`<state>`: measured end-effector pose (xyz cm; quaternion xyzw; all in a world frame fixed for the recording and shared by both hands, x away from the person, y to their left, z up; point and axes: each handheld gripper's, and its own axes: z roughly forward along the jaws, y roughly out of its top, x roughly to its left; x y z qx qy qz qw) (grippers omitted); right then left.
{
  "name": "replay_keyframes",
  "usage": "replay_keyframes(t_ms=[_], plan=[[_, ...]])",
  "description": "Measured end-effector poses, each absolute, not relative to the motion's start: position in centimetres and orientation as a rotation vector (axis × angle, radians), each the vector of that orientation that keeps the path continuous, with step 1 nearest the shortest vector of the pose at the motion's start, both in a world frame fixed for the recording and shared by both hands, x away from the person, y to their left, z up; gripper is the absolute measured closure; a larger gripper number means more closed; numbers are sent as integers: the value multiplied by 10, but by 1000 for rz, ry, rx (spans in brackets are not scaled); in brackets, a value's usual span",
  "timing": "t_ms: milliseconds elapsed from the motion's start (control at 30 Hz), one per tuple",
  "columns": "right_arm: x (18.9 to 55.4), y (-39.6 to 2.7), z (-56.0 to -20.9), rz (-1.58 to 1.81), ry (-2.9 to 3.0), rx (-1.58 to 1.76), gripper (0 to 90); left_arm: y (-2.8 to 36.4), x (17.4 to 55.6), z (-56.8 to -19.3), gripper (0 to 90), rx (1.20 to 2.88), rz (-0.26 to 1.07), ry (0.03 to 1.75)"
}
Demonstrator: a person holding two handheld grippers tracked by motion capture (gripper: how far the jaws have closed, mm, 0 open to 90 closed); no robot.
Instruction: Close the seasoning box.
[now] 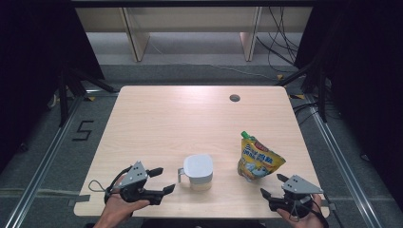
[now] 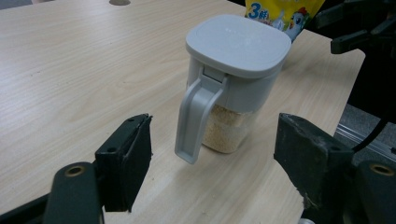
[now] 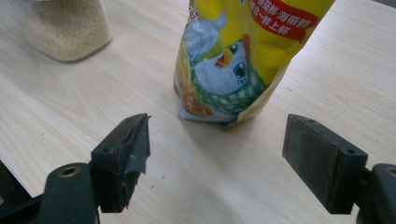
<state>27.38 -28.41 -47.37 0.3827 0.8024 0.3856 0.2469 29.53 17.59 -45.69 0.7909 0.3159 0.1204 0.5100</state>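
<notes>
A clear jar (image 1: 198,172) with a grey lid and a grey side handle holds pale granules and stands near the table's front edge. In the left gripper view the jar (image 2: 233,84) is just ahead, handle toward me. My left gripper (image 1: 164,179) is open just left of it, and its jaws (image 2: 212,140) have nothing between them. A yellow spout pouch (image 1: 259,159) with a green cap stands upright to the jar's right. My right gripper (image 1: 272,185) is open in front of the pouch (image 3: 243,56), jaws (image 3: 217,149) wide apart and clear of it.
The wooden table (image 1: 157,123) has a round cable hole (image 1: 234,98) at the back right. Its front edge runs just under both hands. Beyond the table are shelving legs and cables on the floor. Metal floor rails run along both sides.
</notes>
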Motion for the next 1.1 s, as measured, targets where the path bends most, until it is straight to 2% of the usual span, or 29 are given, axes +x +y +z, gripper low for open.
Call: replay_keyframes(t_ms=[367,600,1100], plan=[[272,-282,-472,1059,2190,1042,238,178,286,-469,259,1916,289,785],[271,-282,-472,1064,2212,1065,237,172,282,-480,251,1987,289,765],[264,-282,-473,1103,2242,1080,185,170,271,-487,223,2010,283,773]])
